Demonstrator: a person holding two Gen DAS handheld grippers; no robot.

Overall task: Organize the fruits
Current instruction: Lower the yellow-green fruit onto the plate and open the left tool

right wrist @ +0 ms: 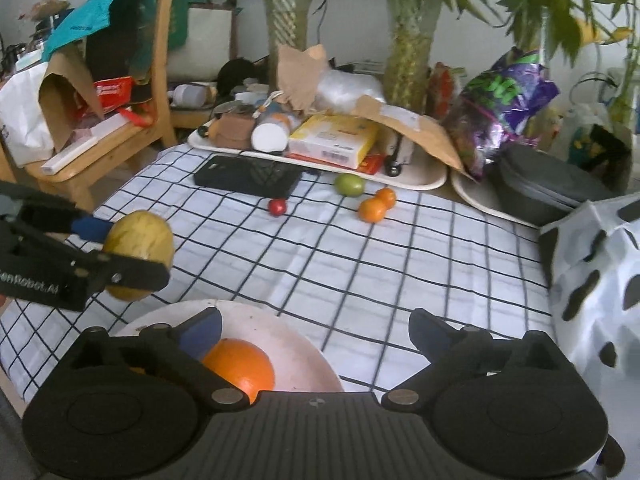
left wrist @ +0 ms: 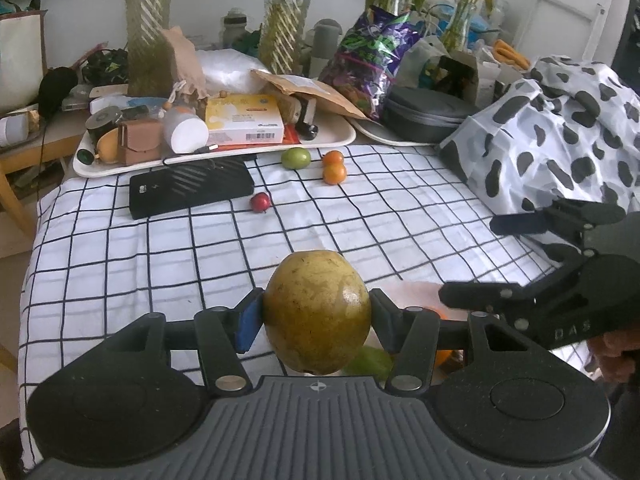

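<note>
With the right tongs (right wrist: 316, 332) released above the orange (right wrist: 240, 368) in the plate (right wrist: 304, 356), the left tongs (left wrist: 316, 316), grasping the yellow-green fruit (left wrist: 316, 312), should next lower it toward five o'clock.

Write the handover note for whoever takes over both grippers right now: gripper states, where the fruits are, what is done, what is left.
Left gripper: shut on the yellow-green mango, held above the checked tablecloth beside the white bowl.
Right gripper: open, nothing between its pads, over the bowl.
Done: an orange lies in the bowl; a green fruit shows there too.
Left: put the mango in, then fetch the green fruit, two small oranges and small red fruit at the far end, near the black flat case.
</note>
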